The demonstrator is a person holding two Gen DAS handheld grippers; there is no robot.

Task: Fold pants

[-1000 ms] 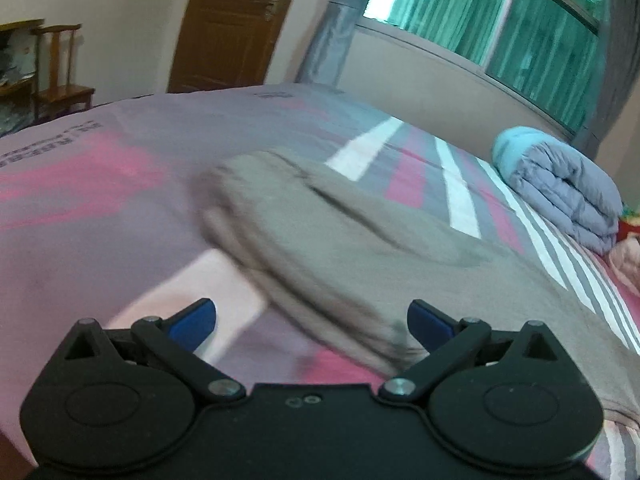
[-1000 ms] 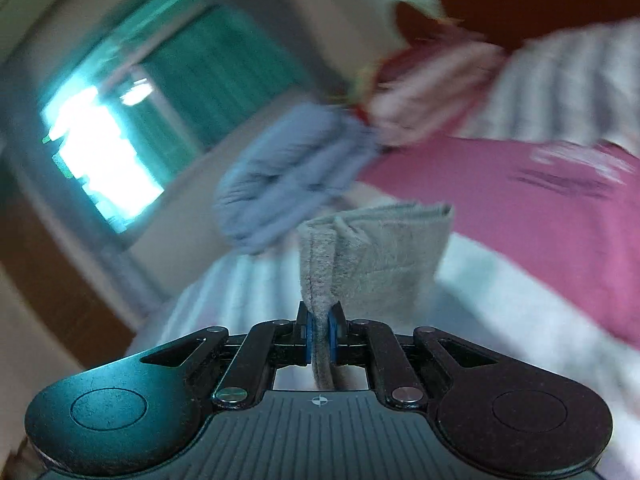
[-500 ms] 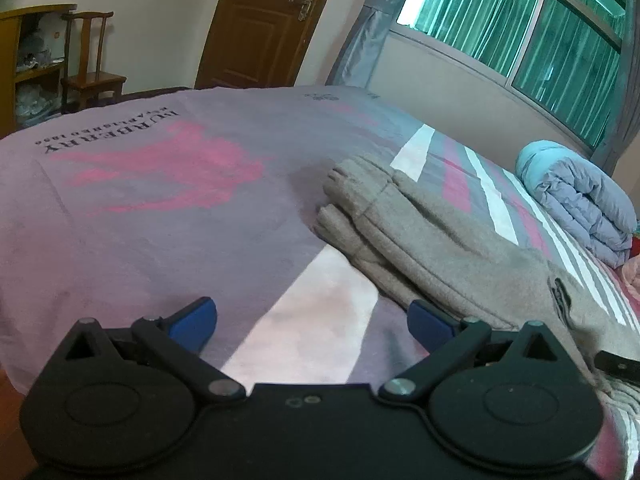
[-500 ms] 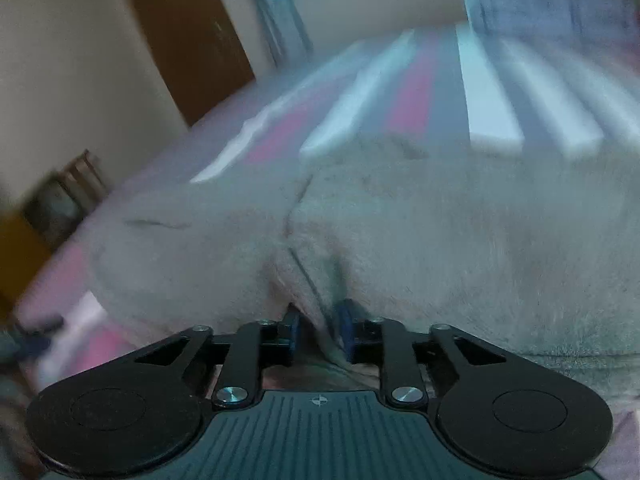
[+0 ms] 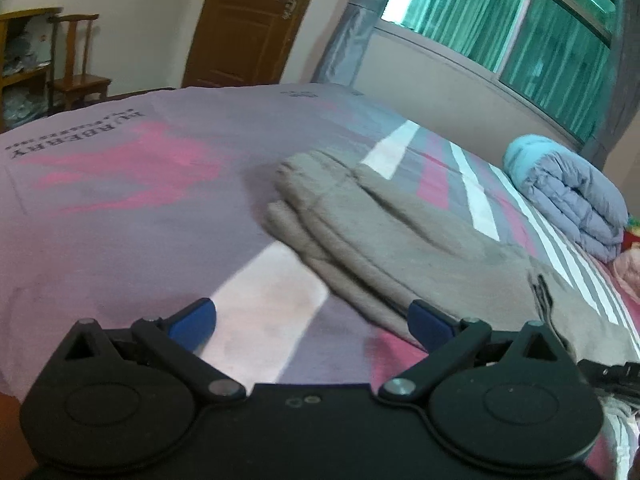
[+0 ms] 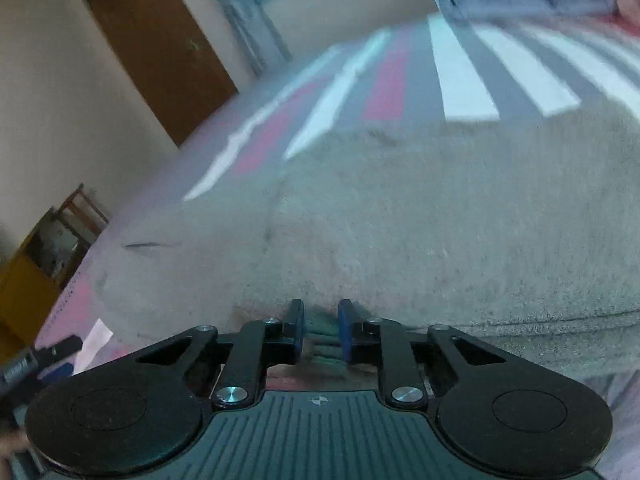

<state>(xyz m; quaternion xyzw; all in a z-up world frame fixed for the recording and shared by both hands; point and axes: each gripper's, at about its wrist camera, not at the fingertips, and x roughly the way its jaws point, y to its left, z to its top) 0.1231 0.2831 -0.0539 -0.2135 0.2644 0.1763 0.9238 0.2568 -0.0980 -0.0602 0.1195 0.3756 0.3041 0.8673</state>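
Pants: grey pants [image 5: 400, 240] lie folded lengthwise on the bed [image 5: 120, 208], running in the left view from the cuffs at centre down to the lower right edge.
Long axis: it slants from upper left to lower right in the left view; in the right view the cloth [image 6: 420, 220] fills the middle and right of the frame.
Right gripper: the right gripper [image 6: 321, 330] sits low at the bottom centre, its jaws closing, with a bunched ridge of grey-green fabric between the blue pads; whether they press on it yet I cannot tell.
Left gripper: the left gripper [image 5: 312, 320] has its jaws wide apart and holds nothing; its right pad just overlaps the near edge of the pants.
Nearer hand: the right one, already at the cloth; the left hangs beside the middle of the leg.
Around: a rolled blue quilt [image 5: 568, 200] at far right, well apart; a door [image 5: 248, 20] and chair [image 5: 78, 68] at upper left.
In the way: nothing lies on the pants or beside them.
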